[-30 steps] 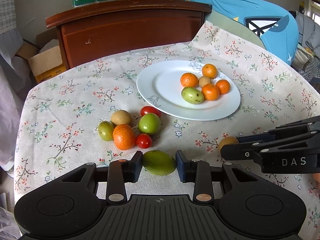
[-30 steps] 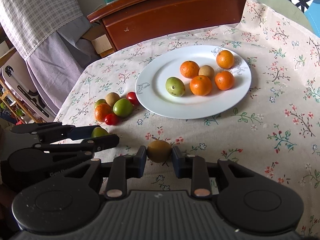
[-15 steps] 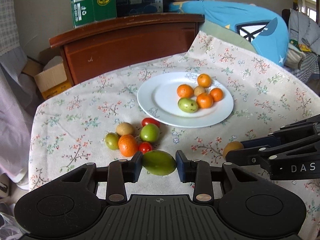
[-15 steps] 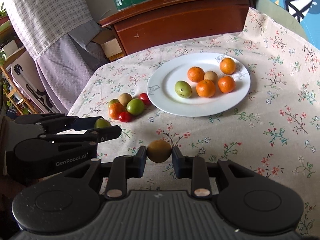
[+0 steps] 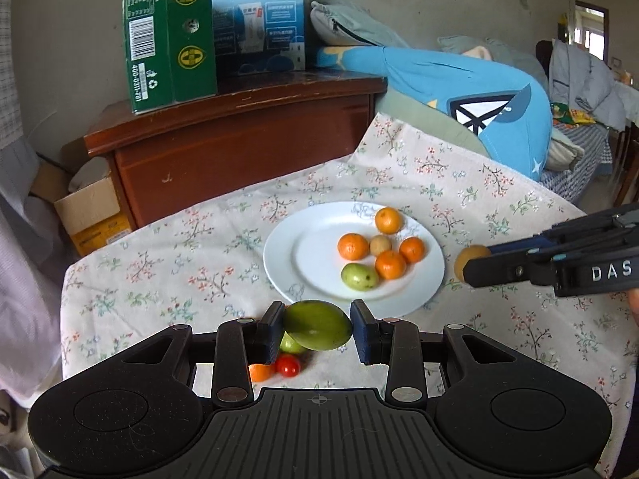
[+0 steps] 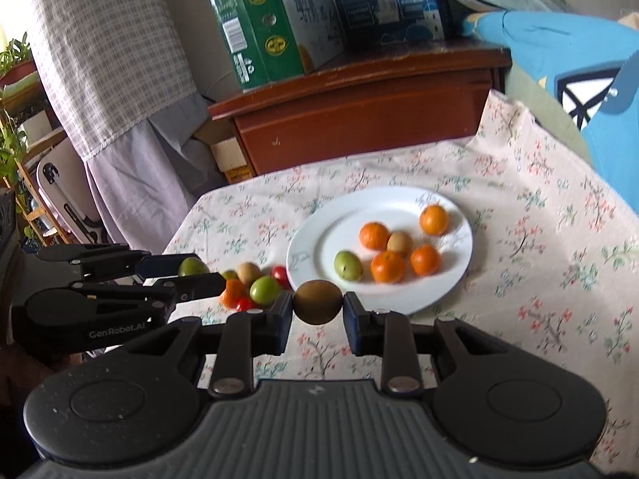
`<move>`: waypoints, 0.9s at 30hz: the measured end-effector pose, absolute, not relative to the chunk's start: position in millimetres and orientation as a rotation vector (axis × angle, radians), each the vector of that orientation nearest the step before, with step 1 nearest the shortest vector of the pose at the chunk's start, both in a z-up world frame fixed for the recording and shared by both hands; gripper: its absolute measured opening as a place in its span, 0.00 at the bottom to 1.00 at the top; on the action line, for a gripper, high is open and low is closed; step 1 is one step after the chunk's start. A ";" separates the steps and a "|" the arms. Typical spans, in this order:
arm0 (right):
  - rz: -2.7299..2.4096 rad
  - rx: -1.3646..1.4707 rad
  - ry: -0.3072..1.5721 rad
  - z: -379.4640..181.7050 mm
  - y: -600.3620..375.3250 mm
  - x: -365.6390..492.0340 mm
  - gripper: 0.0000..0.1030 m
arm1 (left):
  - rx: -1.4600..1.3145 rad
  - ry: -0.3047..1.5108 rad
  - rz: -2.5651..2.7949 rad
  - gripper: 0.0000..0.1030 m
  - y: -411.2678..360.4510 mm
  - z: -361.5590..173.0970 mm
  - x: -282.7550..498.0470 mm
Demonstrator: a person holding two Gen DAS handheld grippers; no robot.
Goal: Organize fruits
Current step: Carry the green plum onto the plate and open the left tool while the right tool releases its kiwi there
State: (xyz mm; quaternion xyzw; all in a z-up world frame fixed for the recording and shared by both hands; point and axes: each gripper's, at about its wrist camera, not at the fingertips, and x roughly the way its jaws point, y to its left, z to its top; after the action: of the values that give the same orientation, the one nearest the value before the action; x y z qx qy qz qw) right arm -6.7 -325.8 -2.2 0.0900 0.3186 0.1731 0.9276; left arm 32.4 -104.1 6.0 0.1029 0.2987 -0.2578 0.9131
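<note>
My left gripper (image 5: 317,325) is shut on a green oval fruit (image 5: 318,324), held above the floral tablecloth just in front of the white plate (image 5: 311,255). My right gripper (image 6: 318,306) is shut on a brown round fruit (image 6: 318,302), also lifted off the cloth near the plate's (image 6: 319,235) front rim. The plate holds several oranges, a small brown fruit and a green fruit (image 5: 359,276). A loose cluster lies left of the plate: an orange (image 6: 233,292), a green fruit (image 6: 264,289), cherry tomatoes (image 6: 242,303) and a brown fruit (image 6: 248,272). In the left wrist view that cluster is mostly hidden behind my fingers.
A wooden cabinet (image 5: 239,147) with a green carton (image 5: 169,36) and a blue carton (image 5: 257,16) stands behind the table. A blue cushion (image 5: 471,95) lies at the back right. A checked curtain (image 6: 100,52) and a folding chair (image 6: 60,199) stand left of the table.
Both grippers have risen with their fruits, so the table and plate look farther away and lower. The loose cluster has slipped behind my left fingers. Neither grip has changed.
</note>
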 end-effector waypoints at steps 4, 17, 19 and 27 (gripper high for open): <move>0.344 0.174 0.643 2.2 -334.0 5.1 0.27 | 0.236 0.621 -0.541 0.32 -107.5 6.1 45.9; 0.324 0.163 0.644 -2.0 -340.7 56.4 0.27 | 0.238 0.651 -0.580 0.32 -128.9 3.9 93.7; 0.320 0.171 0.646 -3.7 -341.1 64.8 0.27 | 0.229 0.658 -0.580 0.32 -132.6 1.7 101.6; 0.297 0.185 0.658 -13.9 -340.5 97.8 0.27 | 0.195 0.690 -0.570 0.32 -141.0 -8.3 131.7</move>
State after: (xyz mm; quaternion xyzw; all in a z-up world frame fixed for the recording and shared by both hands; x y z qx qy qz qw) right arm 97.8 -340.5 -13.9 0.0906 0.3217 0.1450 0.9313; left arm 131.7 -141.0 -8.2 0.0943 0.3332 -0.2753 0.8968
